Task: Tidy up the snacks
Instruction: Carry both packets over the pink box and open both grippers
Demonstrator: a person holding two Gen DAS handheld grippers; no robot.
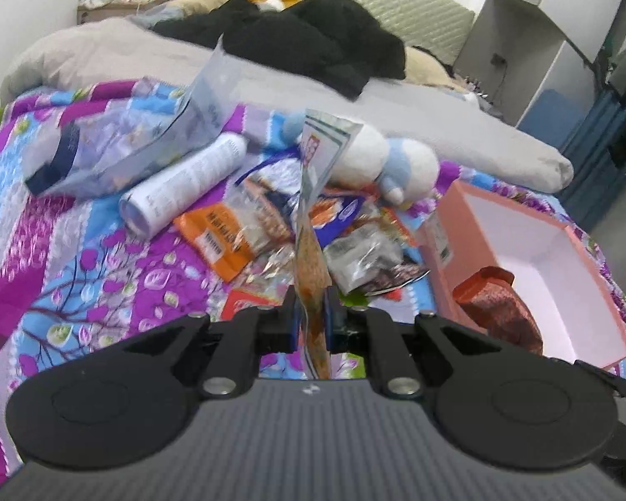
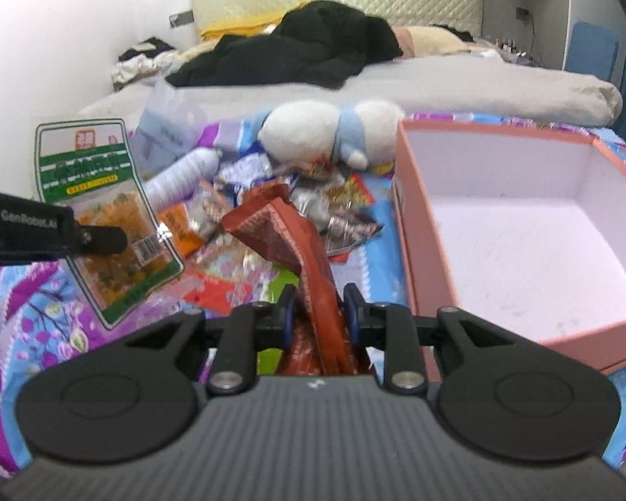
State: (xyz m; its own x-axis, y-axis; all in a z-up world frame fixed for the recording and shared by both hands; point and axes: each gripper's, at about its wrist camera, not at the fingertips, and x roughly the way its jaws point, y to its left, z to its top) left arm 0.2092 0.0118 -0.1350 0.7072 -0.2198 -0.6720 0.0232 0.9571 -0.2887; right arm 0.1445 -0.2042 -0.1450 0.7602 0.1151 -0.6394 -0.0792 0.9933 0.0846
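Observation:
My left gripper (image 1: pixel 311 313) is shut on a green-bordered clear snack packet (image 1: pixel 311 246) with orange contents. That packet is lifted above the snack pile (image 1: pixel 271 234) and appears edge-on here. In the right wrist view the same packet (image 2: pixel 104 192) faces me, with the left gripper (image 2: pixel 119 240) pinching its middle. My right gripper (image 2: pixel 319 309) is shut on a crumpled red-brown packet (image 2: pixel 288 234), raised just left of the open pink box (image 2: pixel 409 229). From the left wrist view that red-brown packet (image 1: pixel 496 309) hangs at the near corner of the pink box (image 1: pixel 463 204). The box's white inside holds nothing.
A white and blue plush toy (image 2: pixel 334 133) lies behind the pile, beside a white bottle (image 1: pixel 183 179) and a clear zip bag (image 1: pixel 146 142). A purple and blue floral quilt (image 1: pixel 62 250) covers the bed. Black clothes (image 1: pixel 313 41) and a grey duvet (image 2: pixel 480 83) lie further back.

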